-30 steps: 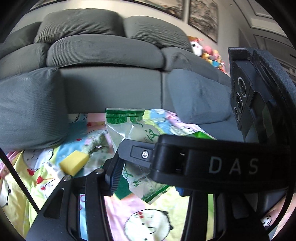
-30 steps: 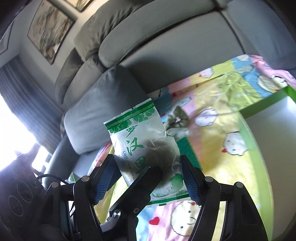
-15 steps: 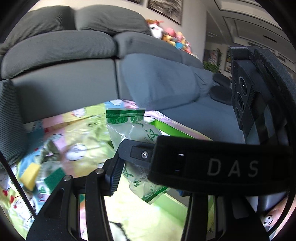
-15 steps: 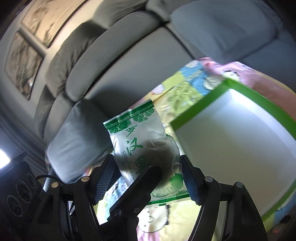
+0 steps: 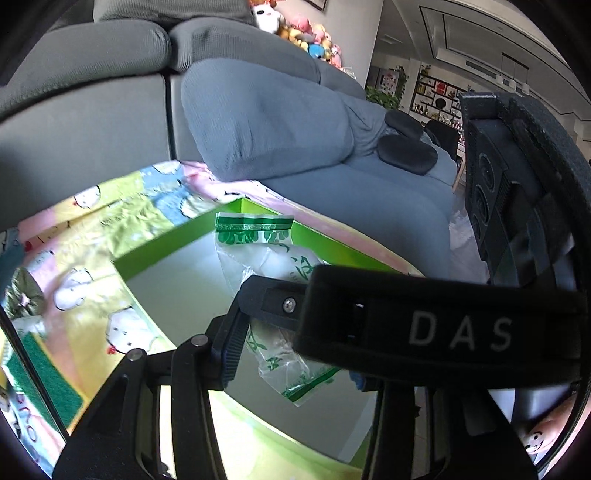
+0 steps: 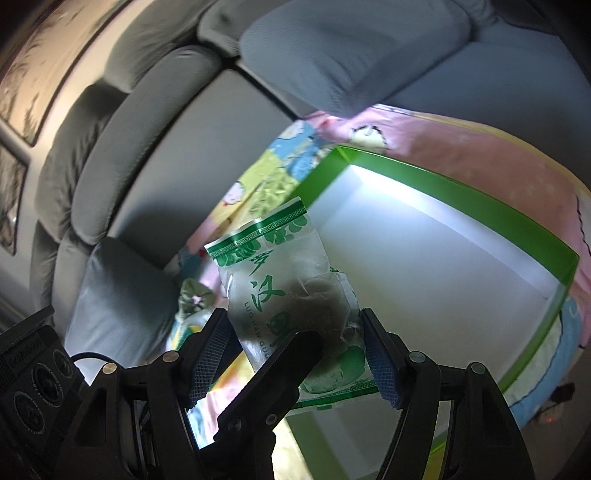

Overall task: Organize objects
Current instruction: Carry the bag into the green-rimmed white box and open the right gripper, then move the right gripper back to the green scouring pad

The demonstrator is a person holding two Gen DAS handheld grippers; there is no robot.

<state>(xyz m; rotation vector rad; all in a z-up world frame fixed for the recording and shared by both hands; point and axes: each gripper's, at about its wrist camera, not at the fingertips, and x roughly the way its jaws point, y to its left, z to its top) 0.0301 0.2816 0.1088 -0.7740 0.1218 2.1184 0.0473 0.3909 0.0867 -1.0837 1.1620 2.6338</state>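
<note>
Grey sofa point(image 5: 110, 122), plush toys point(image 5: 306, 35) atop, framed pictures point(image 6: 40, 74)

The right tongs point(image 6: 297, 350) point forward and slightly down, their two blue-ribbed pads point(image 6: 207, 354) set fairly wide and pressing the side edges of a clear green-printed packet point(image 6: 280, 266). The left tongs point(image 5: 291, 354) cross them at an angle. Only the left ribbed pad point(image 5: 231, 350) shows, touching the packet's lower edge. The other is hidden behind the right tongs' black body, which spans the left wrist view, so their grip cannot be judged.
</note>
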